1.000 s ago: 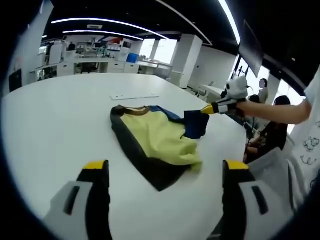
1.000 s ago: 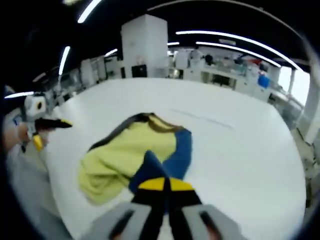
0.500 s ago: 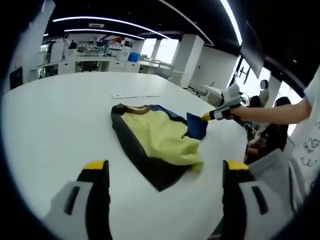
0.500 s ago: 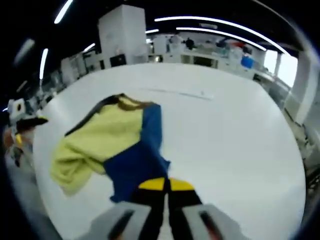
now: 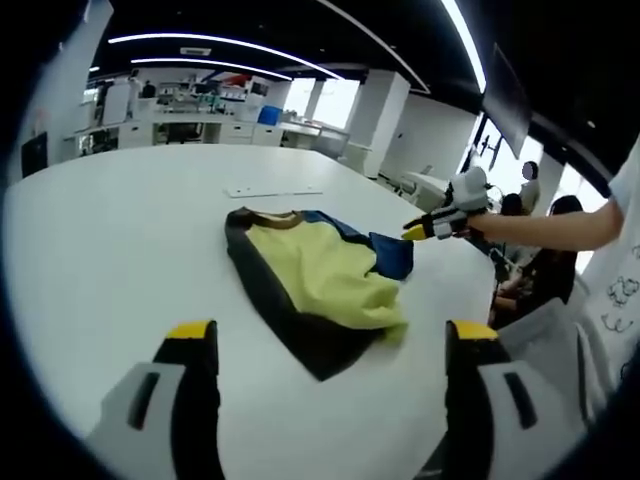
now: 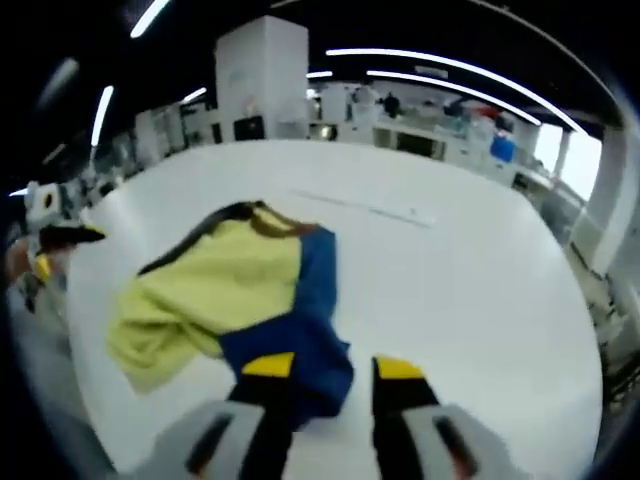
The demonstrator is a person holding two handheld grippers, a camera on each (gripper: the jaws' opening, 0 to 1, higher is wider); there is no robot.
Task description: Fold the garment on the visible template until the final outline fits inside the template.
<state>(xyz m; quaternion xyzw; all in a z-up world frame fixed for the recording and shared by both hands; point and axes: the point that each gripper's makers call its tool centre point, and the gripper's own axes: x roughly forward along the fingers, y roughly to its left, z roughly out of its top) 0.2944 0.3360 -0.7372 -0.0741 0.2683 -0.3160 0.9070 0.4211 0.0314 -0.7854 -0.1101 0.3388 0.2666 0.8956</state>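
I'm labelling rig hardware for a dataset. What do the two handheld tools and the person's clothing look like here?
Each tool has two pale grey jaws with yellow tips over black inner faces: the left tool in its own view, the right tool likewise. Seen from the left gripper view, the right tool has a white body behind its yellow-and-black tips. The person wears a white printed shirt.

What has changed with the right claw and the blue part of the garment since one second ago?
The right claw opened and let go of the blue flap, which was laid down beside the yellow part on the table. The left claw stayed open and away.
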